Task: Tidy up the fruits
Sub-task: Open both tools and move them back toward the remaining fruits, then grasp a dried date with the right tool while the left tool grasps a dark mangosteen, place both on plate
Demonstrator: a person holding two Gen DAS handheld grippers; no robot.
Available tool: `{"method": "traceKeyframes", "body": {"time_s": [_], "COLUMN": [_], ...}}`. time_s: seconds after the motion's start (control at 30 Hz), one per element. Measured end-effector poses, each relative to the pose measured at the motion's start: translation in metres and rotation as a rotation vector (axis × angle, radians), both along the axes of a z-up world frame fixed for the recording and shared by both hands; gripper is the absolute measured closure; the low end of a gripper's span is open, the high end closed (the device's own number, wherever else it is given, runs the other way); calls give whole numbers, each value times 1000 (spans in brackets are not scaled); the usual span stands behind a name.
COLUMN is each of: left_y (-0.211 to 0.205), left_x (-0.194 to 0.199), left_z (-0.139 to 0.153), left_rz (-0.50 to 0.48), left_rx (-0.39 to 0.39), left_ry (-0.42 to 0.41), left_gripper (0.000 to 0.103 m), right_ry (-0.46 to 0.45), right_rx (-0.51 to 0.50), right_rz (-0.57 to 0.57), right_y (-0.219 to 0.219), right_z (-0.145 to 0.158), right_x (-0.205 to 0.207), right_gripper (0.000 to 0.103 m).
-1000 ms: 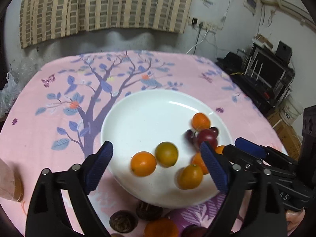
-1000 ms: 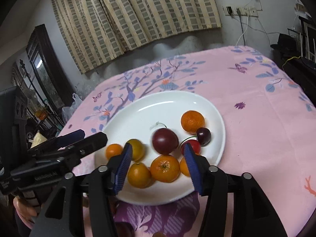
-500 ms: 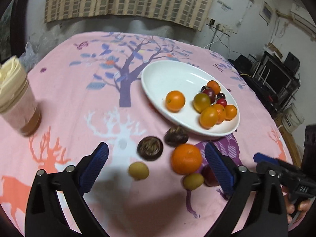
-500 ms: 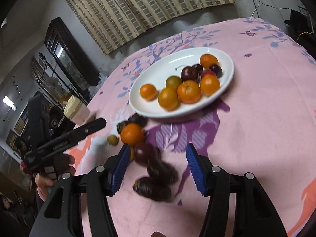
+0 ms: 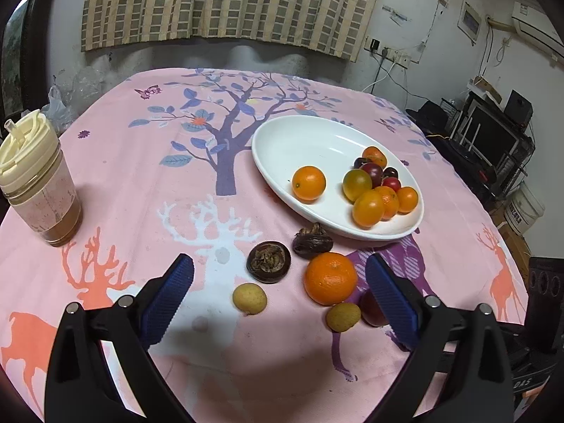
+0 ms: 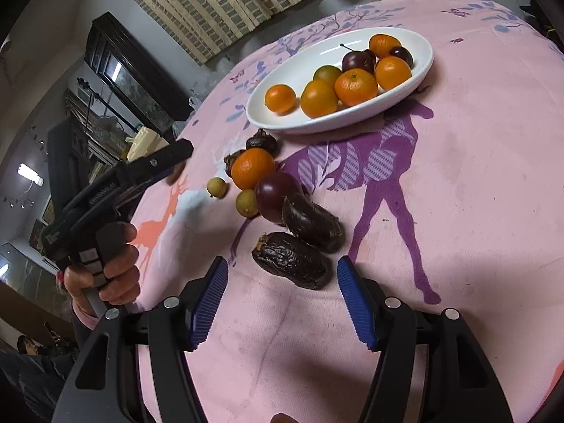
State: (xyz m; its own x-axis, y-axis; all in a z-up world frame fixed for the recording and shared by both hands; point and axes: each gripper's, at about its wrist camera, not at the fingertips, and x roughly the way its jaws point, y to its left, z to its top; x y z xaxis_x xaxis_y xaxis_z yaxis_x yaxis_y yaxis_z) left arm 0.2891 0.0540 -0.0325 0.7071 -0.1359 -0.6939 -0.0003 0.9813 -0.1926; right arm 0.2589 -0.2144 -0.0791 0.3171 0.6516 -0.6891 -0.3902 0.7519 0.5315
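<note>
A round table (image 5: 123, 176) under a pink cloth printed with a tree and deer stands before a wall hung with a checked curtain (image 5: 229, 0). A white oval plate (image 5: 303, 137) on the far half of the cloth holds small oranges, a greenish-yellow fruit and dark red cherries. Loose fruit lies on the cloth just in front of the plate: a large orange (image 5: 330, 277), two dark brown wrinkled fruits (image 5: 269, 262) beside it, two small yellow-tan round fruits (image 5: 249, 298), and a dark red plum (image 6: 276, 195) touching the orange. Nearest the right tool lie two dark elongated wrinkled fruits (image 6: 292, 259), side by side. A lidded cup (image 5: 35, 179) with a straw stands well apart at the left edge. The left tool (image 5: 278, 296) hangs over the loose fruit with its jaws spread wide and gripping nothing; in the right wrist view a hand (image 6: 105, 268) holds its handle. The right tool (image 6: 282, 299) is about half open, its jaws opening, with nothing between the pads; the nearer wrinkled fruit lies just beyond its fingertips.
</note>
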Motion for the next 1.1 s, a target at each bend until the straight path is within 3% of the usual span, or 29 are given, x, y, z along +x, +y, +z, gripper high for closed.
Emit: {"method": "traceKeyframes", "body": {"time_s": [0.23,0.3,0.43,0.53,0.6,0.73,0.83,0.93,1.1], "left_y": [-1,0,0,0,0,-1,-13,-35,-87], "left_x": [-4,-4,-4,-4,-5,-6,-8,-15,-34], "left_z": [4,4,4,4,4,4,2,-1,-19], "left_rz": [-2,-1,1,3,6,-12,-77,-224,-457], "left_rx": [-8,-8,-9,-3,1,-7,-3,-15,58], "left_ry": [-11,-13,-14,-15,-15,-15,-11,6,57], "left_gripper": [7,7,7,7,7,7,7,9,35], "right_ry": [2,-2,-29,-41,-22,-33,-54,-78,-91], "right_rx": [-33,-41,-74,-92,-50,146,249,293,283], "right_rz": [-10,-15,-7,7,26,13,-57,-154,-212], "right_y": [5,7,11,13,11,-15,-40,-62,-72], "right_z": [-5,-6,-6,-6,-6,8,16,20,22], "right_x": [5,6,5,3,2,0,2,4,3], "right_gripper": [38,42,61,63,63,63,63,63,63]}}
